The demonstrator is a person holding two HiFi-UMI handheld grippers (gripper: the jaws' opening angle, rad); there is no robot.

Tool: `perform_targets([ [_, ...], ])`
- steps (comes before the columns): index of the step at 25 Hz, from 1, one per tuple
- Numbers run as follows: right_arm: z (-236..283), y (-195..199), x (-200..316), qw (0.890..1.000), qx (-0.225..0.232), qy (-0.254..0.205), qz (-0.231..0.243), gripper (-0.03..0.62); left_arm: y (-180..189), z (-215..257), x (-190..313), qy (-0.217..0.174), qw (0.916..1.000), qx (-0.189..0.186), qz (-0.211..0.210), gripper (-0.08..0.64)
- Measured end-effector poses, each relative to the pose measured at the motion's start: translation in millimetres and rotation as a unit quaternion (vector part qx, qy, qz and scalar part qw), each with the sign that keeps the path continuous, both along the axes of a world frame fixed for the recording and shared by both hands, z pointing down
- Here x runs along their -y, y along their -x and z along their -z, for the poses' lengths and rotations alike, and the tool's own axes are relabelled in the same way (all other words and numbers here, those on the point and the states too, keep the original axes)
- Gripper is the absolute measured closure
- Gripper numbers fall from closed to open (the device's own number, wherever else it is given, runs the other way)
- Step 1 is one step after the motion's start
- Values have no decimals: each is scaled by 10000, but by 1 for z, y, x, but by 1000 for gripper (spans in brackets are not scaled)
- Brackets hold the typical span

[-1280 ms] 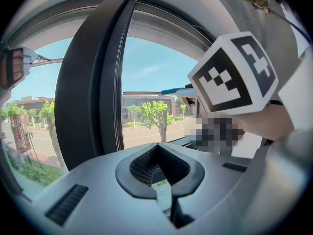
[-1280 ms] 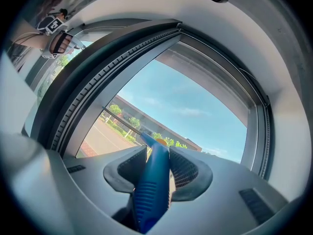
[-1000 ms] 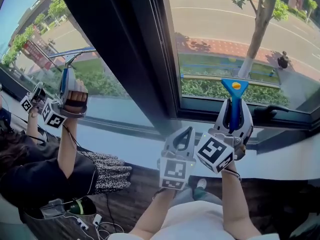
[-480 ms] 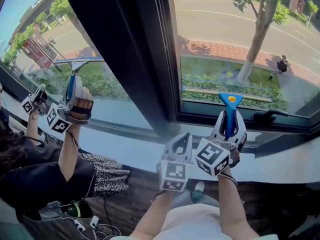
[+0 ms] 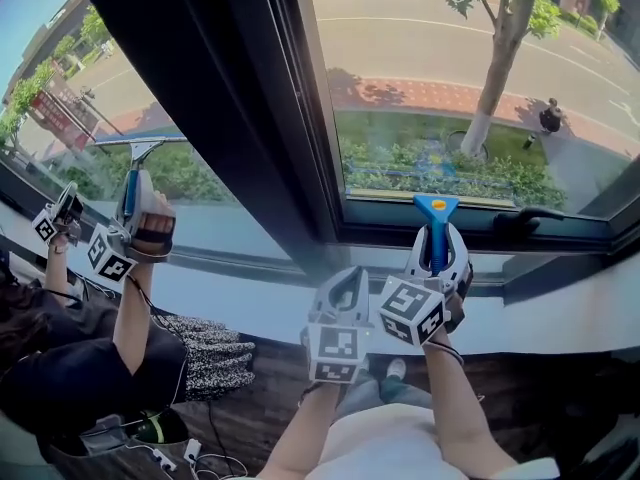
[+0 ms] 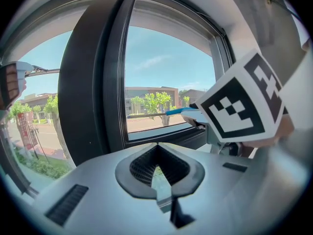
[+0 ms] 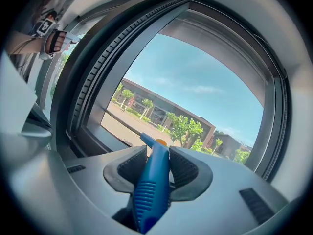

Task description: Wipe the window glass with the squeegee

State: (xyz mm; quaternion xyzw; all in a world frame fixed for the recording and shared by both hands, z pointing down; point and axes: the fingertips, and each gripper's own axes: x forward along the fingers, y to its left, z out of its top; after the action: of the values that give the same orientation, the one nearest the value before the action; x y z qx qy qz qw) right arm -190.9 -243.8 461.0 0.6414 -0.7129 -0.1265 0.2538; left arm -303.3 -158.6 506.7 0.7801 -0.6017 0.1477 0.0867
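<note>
Right tongs are clamped tight on the blue handle of the squeegee. The blade lies across the foot of the window glass, just above the lower frame. Left tongs are pinched together with nothing in them, idle just beside the right.

Reading: this looks like the bottom end of a downward pull.

Next move, as I judge it: lift the blade off the pane, carry it up, and reseat it flat on an unwiped strip with even pressure.
</note>
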Motion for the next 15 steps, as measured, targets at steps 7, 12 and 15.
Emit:
perform_targets([
  [7,-4,2,2,9998,33,174,-9,443,10,10,-1,-23,10000,43,61,558],
  [12,-1,6,2,9997,43,220,-15,443,13,14,-1,48,10000,5,28,558],
  [15,9,11,-2,9998,93,171,35,443,18,21,-2,39,10000,-10,49,558],
])
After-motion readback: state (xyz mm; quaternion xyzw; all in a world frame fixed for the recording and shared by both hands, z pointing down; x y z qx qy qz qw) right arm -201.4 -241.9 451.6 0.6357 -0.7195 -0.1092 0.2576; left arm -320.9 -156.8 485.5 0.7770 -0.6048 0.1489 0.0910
